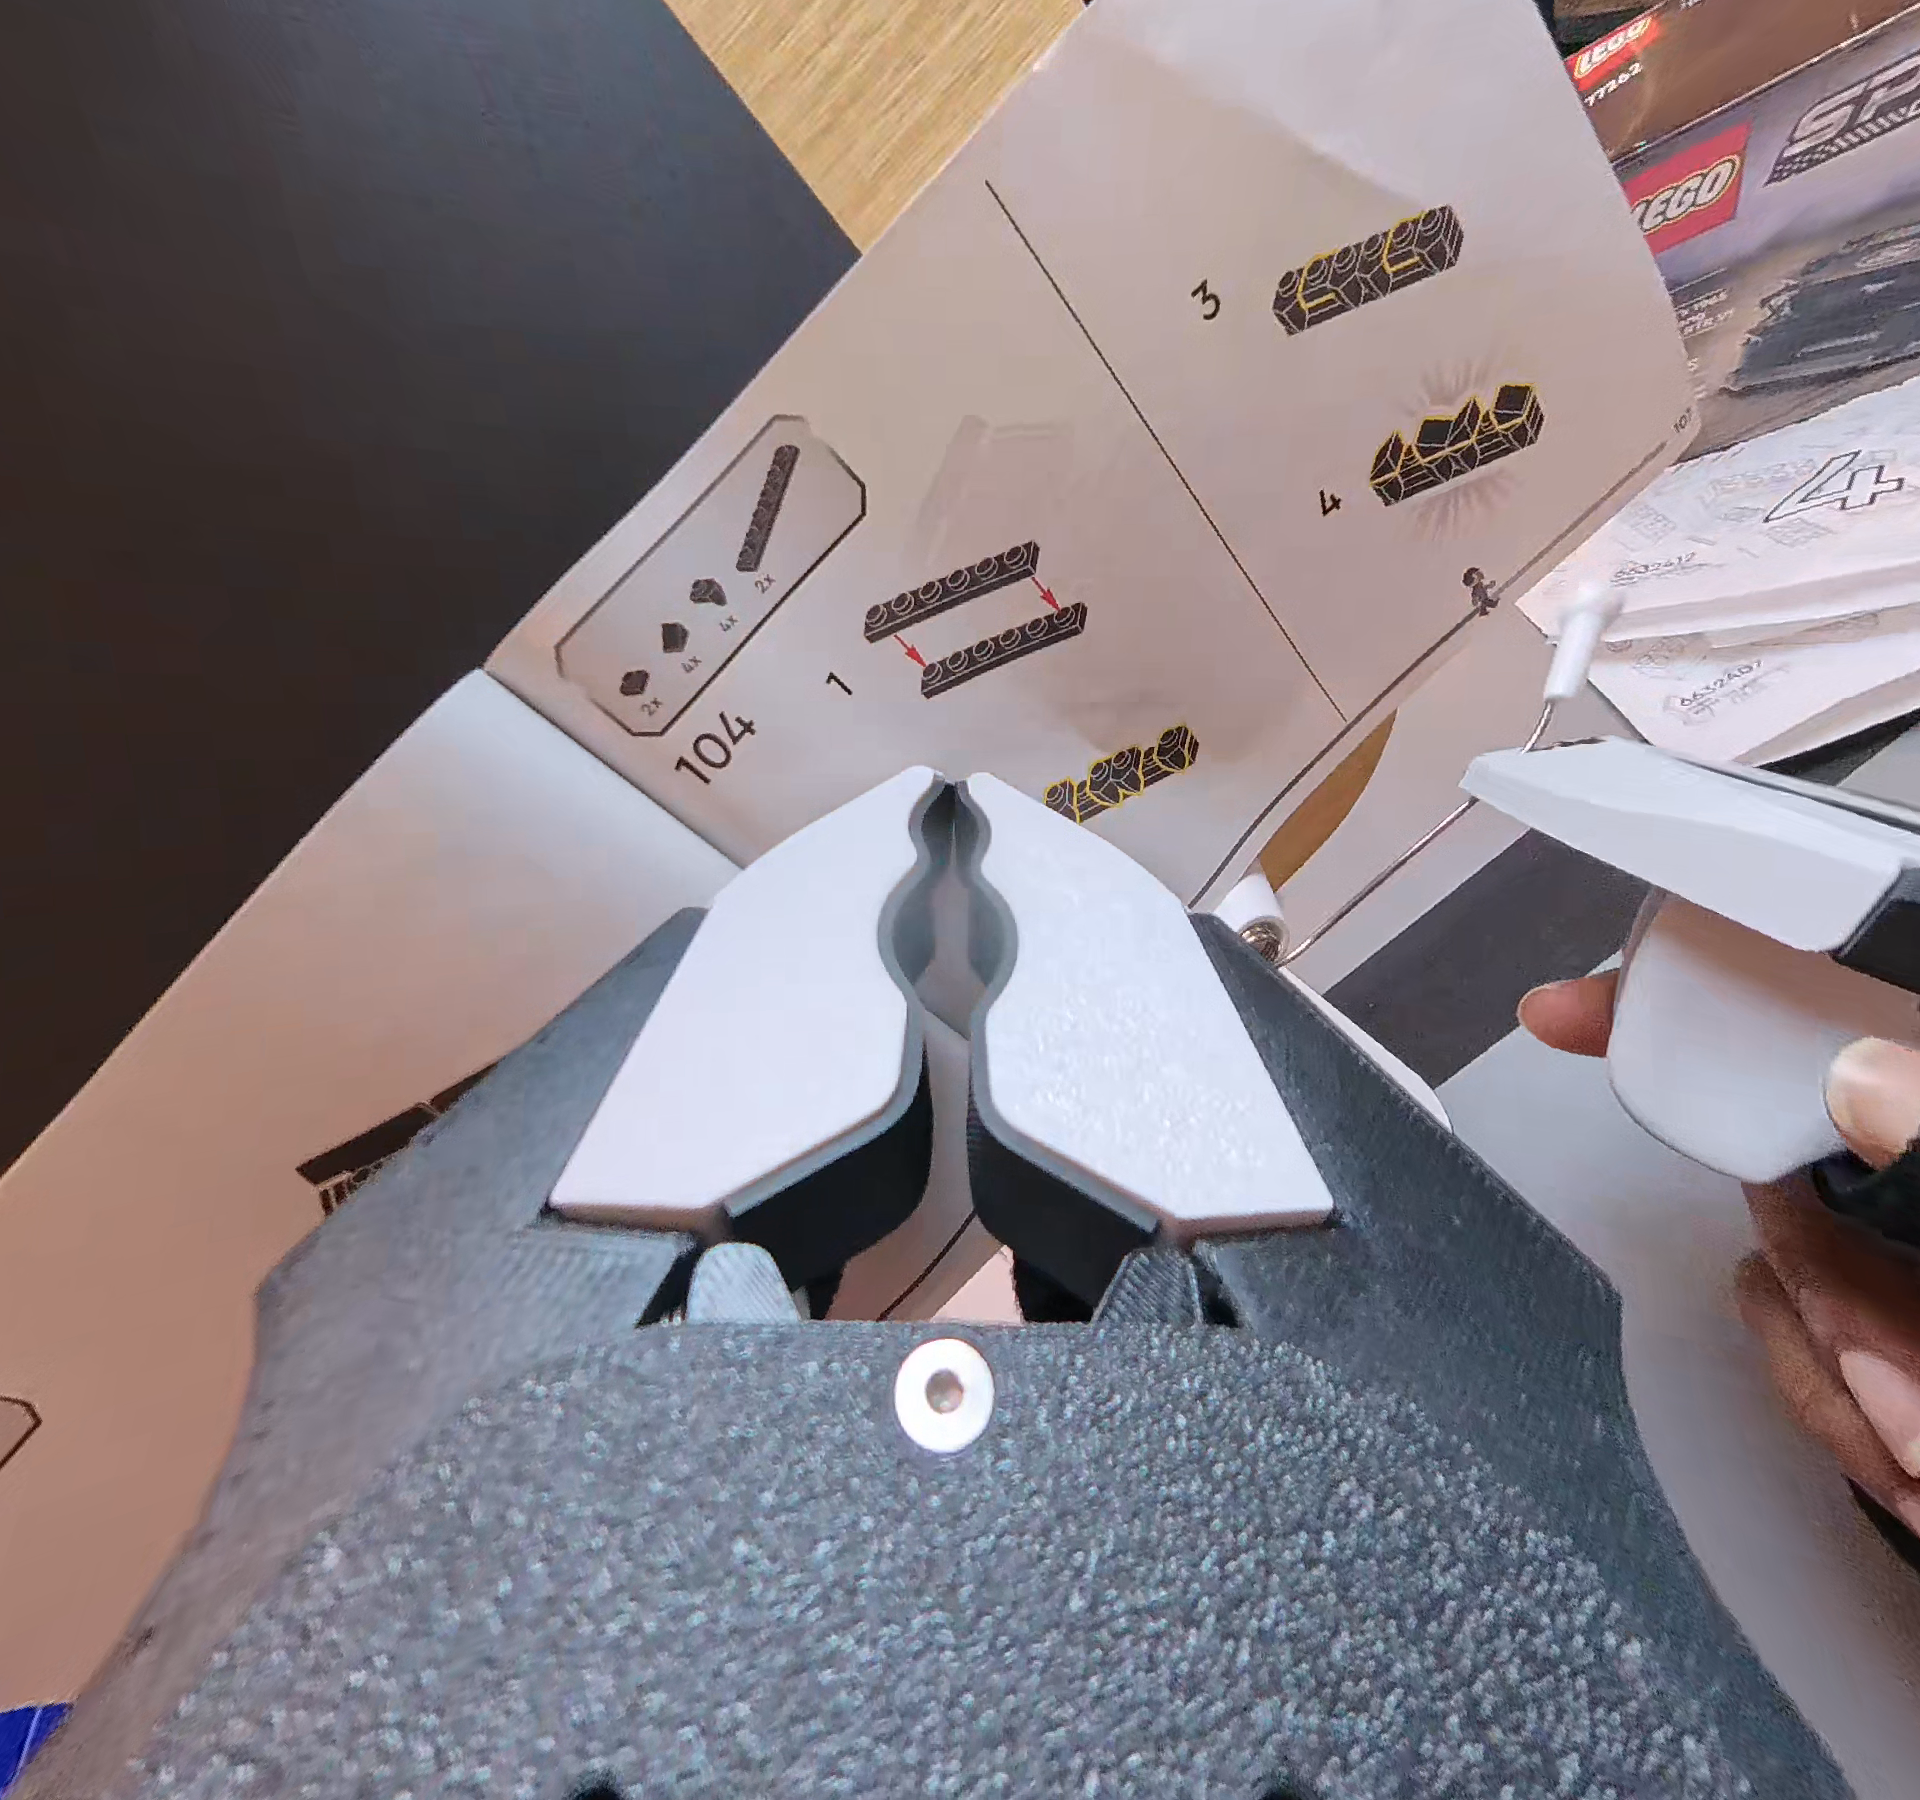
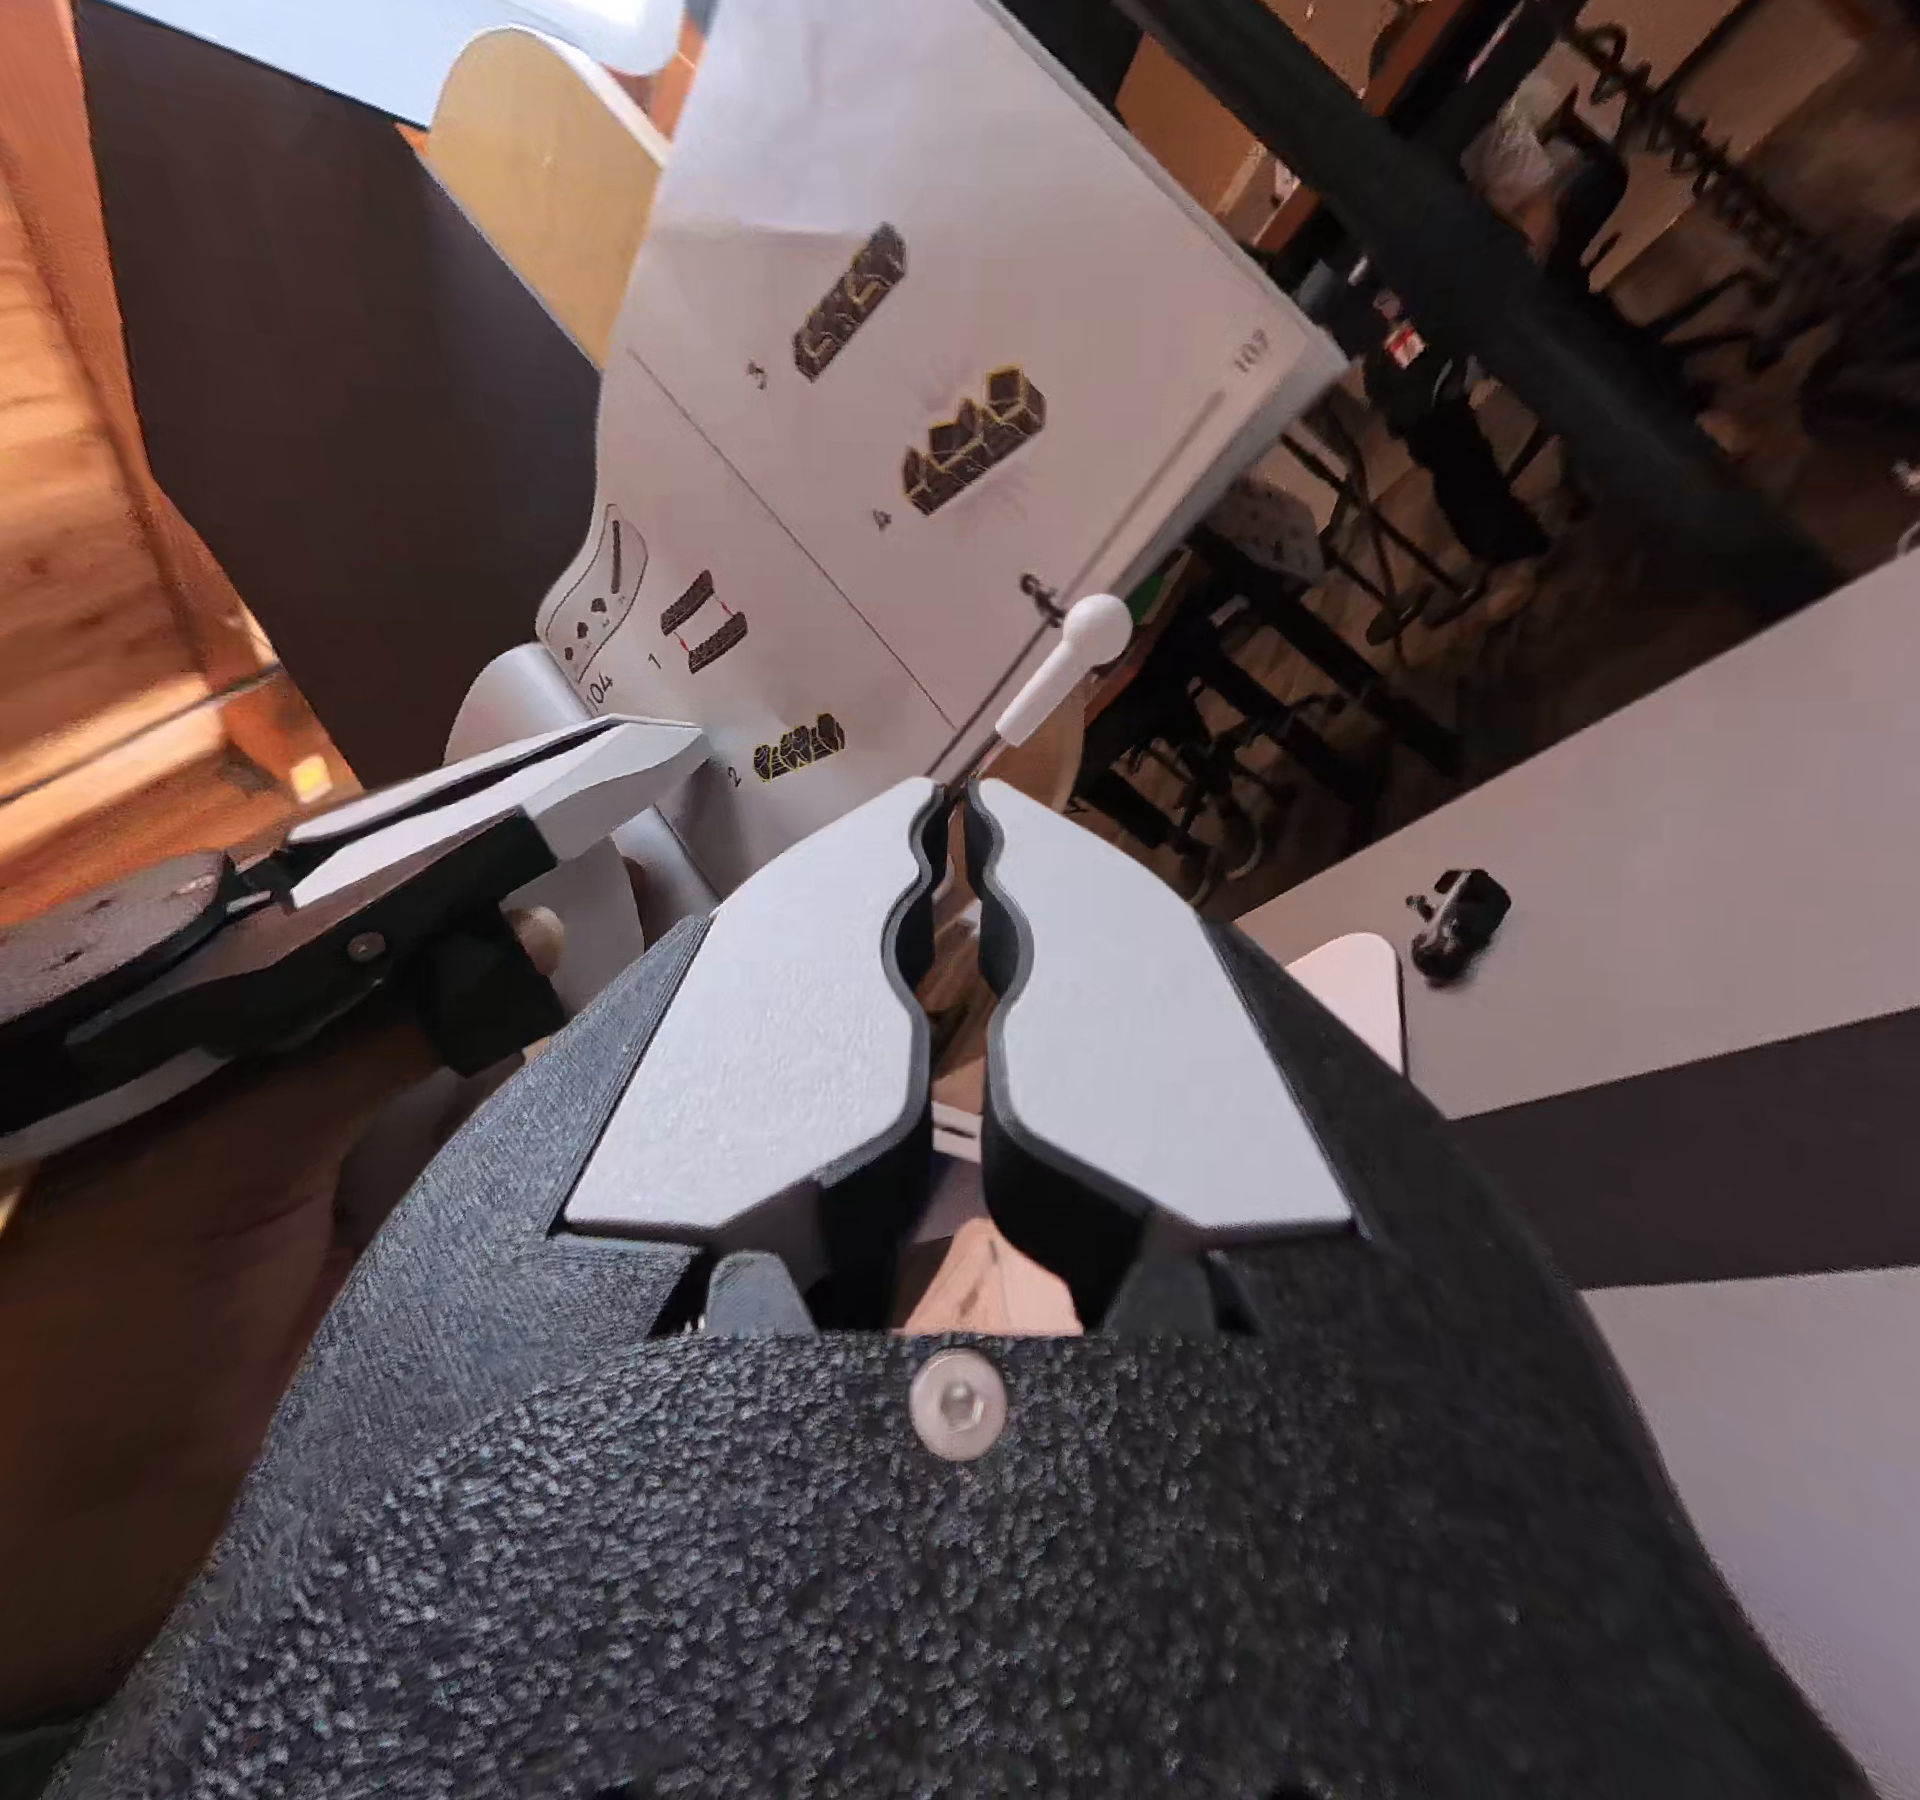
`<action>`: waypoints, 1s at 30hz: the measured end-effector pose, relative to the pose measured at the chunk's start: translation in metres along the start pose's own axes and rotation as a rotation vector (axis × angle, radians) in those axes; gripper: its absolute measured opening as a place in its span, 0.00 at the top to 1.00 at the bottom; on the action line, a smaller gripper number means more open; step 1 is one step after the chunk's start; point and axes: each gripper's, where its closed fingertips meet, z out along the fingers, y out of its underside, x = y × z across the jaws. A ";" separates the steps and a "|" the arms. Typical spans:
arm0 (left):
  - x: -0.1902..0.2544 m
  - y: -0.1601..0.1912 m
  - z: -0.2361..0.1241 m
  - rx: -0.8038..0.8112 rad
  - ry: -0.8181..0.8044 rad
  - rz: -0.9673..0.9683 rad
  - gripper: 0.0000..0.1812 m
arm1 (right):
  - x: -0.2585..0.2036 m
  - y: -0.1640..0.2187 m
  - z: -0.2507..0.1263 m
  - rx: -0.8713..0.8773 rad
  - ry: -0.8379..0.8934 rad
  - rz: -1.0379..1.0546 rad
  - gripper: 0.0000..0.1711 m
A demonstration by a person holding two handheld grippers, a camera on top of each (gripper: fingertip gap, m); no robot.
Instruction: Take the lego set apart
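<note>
An open instruction booklet (image 1: 1195, 316) stands upright on a wire stand; it also shows in the right wrist view (image 2: 935, 296). My left gripper (image 1: 954, 796) is shut, with its tips close to the lower edge of the page and nothing visible between them. My right gripper (image 2: 956, 800) is shut on the stand's thin wire page arm, whose white cap (image 2: 1065, 664) sticks up past the tips. In the left wrist view the right gripper (image 1: 1486, 776) comes in from the right, held by a hand (image 1: 1860, 1096). A small black lego piece (image 2: 1455, 909) lies on the white table (image 2: 1714, 794) to the right.
The lego box (image 1: 1787, 150) and several white printed paper bags (image 1: 1745, 597) lie behind the booklet on the right. A dark panel (image 1: 312, 400) stands at the left. Shelving and chairs (image 2: 1507, 400) fill the background on the right. Some 10 cm of space lies between my two pairs of fingers. It is some 20 cm from my right tips to the small black lego piece (image 2: 1455, 909).
</note>
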 end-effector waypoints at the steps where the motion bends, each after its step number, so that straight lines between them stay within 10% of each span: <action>1: 0.000 0.000 0.000 -0.002 -0.002 -0.003 1.00 | -0.003 -0.002 0.000 0.004 0.005 -0.049 0.98; 14: -0.002 -0.005 -0.025 0.152 0.096 -0.136 0.94 | -0.068 0.026 0.042 -0.245 -0.084 -1.197 0.99; 21: 0.030 0.041 -0.093 0.205 0.282 -0.364 0.91 | -0.071 0.029 0.014 -0.321 -0.117 -1.192 0.88; 30: 0.107 0.119 -0.186 0.190 0.536 -0.376 0.76 | -0.087 0.068 -0.123 -0.644 -0.284 -1.102 0.81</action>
